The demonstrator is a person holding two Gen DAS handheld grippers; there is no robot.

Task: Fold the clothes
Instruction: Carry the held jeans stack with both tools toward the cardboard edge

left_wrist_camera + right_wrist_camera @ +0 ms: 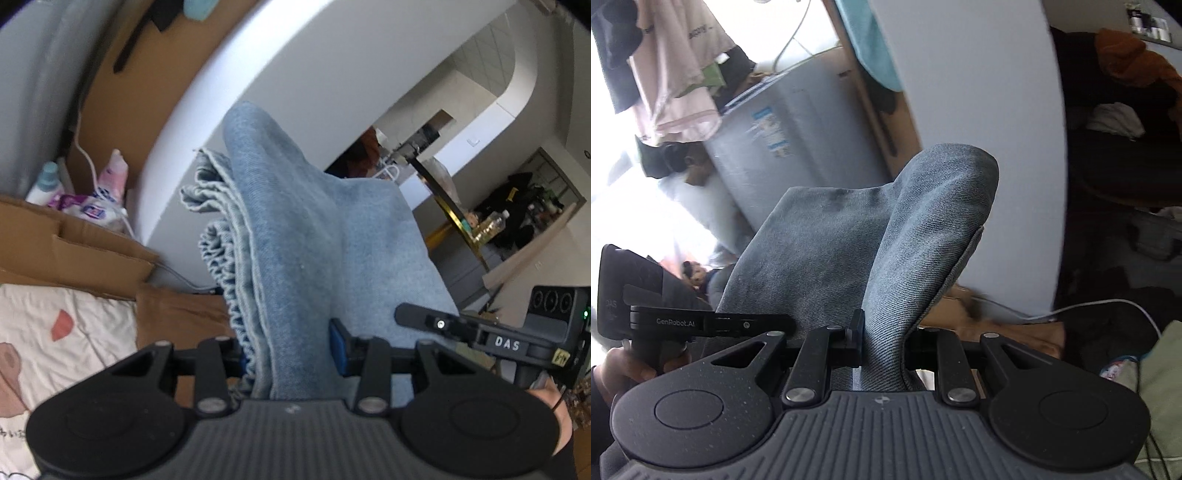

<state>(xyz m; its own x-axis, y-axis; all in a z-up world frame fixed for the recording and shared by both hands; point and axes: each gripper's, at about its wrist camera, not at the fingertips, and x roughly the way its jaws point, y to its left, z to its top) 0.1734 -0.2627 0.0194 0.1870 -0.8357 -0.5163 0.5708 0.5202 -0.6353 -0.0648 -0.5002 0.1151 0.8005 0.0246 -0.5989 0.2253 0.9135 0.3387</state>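
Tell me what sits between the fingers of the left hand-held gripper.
A bunched fold of the blue denim garment, frayed hem to the left; the left hand-held gripper is clamped on it. The left wrist view shows this.

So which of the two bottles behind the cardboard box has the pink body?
The right-hand bottle, nearer the white wall: its body is pink and white. The other bottle, further left, is white with a teal-blue top.

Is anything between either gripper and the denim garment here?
Nothing visible. The left gripper is clamped on a bunched, frayed edge of the denim garment, and the right gripper is clamped on another fold of it. Where it will be laid is not in view.
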